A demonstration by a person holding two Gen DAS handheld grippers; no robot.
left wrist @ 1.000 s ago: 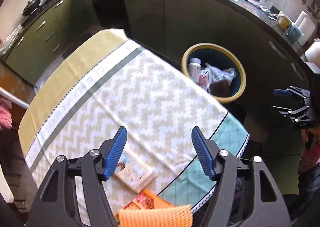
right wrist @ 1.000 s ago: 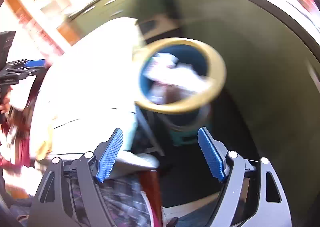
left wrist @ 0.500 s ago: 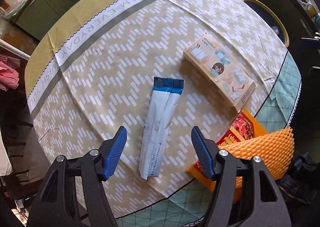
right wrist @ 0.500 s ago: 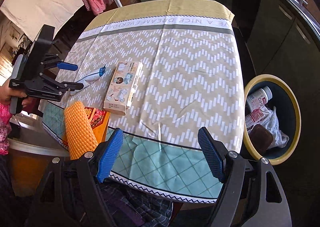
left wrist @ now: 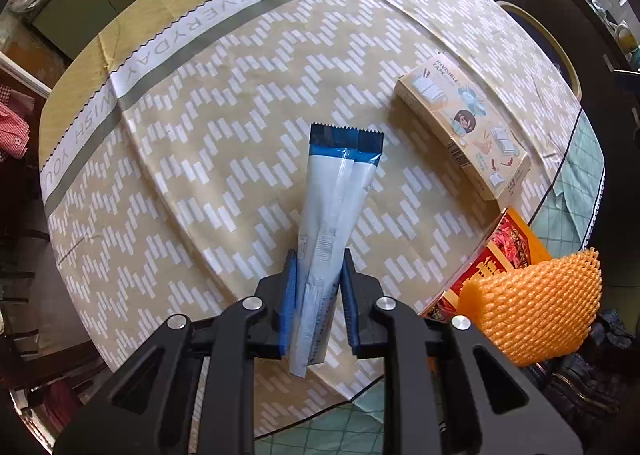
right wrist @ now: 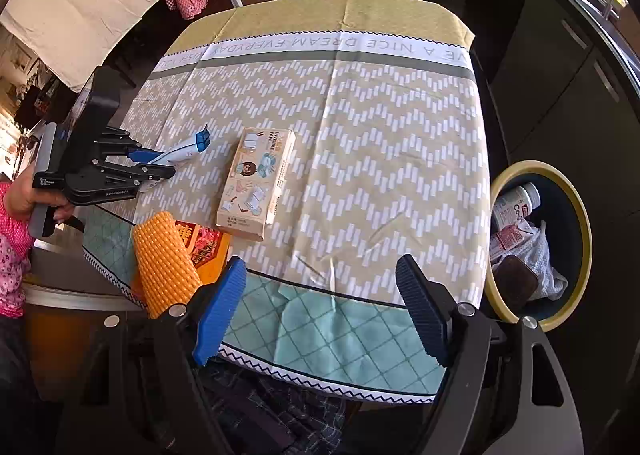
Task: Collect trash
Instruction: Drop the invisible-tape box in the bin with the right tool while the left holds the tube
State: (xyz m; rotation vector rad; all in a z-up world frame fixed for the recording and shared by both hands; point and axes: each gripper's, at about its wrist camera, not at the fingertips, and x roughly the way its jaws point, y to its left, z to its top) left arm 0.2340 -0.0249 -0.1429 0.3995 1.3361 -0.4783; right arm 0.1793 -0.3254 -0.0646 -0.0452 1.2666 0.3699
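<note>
A long white wrapper with a blue end point(left wrist: 340, 191) lies on the zigzag tablecloth point(left wrist: 224, 143). My left gripper point(left wrist: 318, 259) points down at it, jaws closing, the blue pads pressing both sides of its near half. In the right wrist view the same left gripper point(right wrist: 148, 163) and wrapper point(right wrist: 182, 151) sit at the table's left side, held by a person's hand. My right gripper point(right wrist: 320, 267) hovers open over the table's near teal edge with nothing between its fingers. The yellow-rimmed trash bin point(right wrist: 584, 223) stands on the floor to the right, with bottles and crumpled waste inside.
A beige tape box point(left wrist: 464, 127) lies right of the wrapper. Near the table's edge sits a red-and-orange box point(left wrist: 496, 255) with an orange foam net point(left wrist: 536, 307) on it. Dark cabinets run along the far side. The bin's rim point(left wrist: 560, 51) shows past the table.
My left gripper swung from the bin side to above the wrapper, sank, and its jaws closed in on the wrapper. My right gripper swung from over the bin to the table's near edge.
</note>
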